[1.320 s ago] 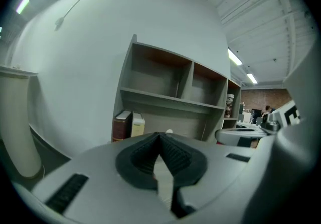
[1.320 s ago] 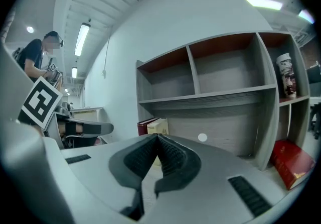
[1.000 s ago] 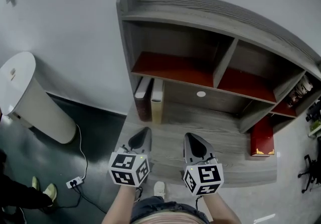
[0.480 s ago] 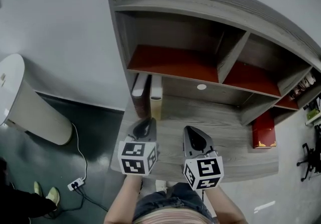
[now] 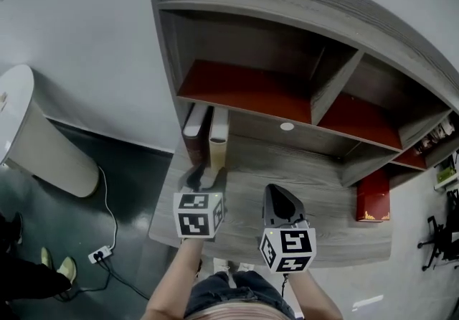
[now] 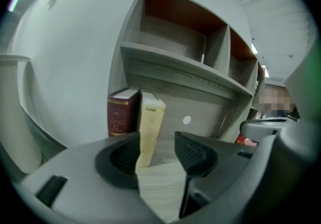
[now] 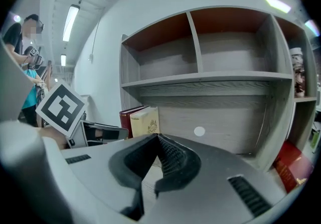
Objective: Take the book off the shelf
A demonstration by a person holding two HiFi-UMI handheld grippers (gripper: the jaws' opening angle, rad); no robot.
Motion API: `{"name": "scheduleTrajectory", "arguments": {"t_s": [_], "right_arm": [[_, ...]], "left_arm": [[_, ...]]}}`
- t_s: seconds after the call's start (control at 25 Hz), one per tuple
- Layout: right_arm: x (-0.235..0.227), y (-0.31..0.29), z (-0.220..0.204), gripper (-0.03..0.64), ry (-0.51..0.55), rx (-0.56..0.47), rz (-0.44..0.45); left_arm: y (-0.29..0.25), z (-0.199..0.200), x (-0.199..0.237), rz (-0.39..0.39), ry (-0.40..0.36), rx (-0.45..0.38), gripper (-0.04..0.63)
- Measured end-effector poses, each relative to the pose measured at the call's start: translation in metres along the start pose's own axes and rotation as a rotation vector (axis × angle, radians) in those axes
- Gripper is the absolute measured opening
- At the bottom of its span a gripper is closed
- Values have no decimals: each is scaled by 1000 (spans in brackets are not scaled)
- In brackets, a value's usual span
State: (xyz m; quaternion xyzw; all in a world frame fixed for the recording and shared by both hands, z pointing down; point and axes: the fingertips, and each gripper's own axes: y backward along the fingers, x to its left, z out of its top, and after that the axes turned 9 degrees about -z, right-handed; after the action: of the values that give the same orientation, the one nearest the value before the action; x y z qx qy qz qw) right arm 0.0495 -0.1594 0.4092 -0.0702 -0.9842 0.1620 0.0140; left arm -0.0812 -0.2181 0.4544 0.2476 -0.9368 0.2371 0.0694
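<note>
Two books stand upright at the left end of the grey wooden shelf unit's lowest level: a dark red book (image 5: 194, 132) (image 6: 120, 116) against the side wall and a cream book (image 5: 217, 140) (image 6: 150, 128) beside it. My left gripper (image 5: 204, 176) (image 6: 156, 143) sits just in front of the cream book; its jaws are opening, with nothing between them, and the cream book shows through the gap further back. My right gripper (image 5: 280, 201) (image 7: 157, 140) hangs back over the wooden surface (image 5: 323, 196), jaws shut and empty.
A red book (image 5: 374, 197) (image 7: 290, 165) leans in the right corner of the shelf unit. The upper compartments (image 5: 244, 89) have red floors. Left of the unit stand a white cylindrical bin (image 5: 32, 143) and a power strip (image 5: 97, 255) on the dark floor.
My left gripper has moved forward to the cream book and its jaws have parted. The right gripper has stayed about where it was, still shut.
</note>
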Motion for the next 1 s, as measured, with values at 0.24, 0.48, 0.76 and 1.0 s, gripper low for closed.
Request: {"name": "scheduleTrajectory", "arguments": {"t_s": [0.24,0.48,0.76,1.0], "right_arm": [[-9,-13,-14,8,-5,52,18],[-8,-24,-38,8,2,113,43],[-8,-35,-60,8,8,167,55],[-9,-39,-82,8,-11,218,54]], "left_arm": [[-24,-12,14,60,24,39,242],[-44,-17,23,69,46,57,244],[-65,-30,34,95,78,62,247],[-82,-32,40,100,70,79,255]]}}
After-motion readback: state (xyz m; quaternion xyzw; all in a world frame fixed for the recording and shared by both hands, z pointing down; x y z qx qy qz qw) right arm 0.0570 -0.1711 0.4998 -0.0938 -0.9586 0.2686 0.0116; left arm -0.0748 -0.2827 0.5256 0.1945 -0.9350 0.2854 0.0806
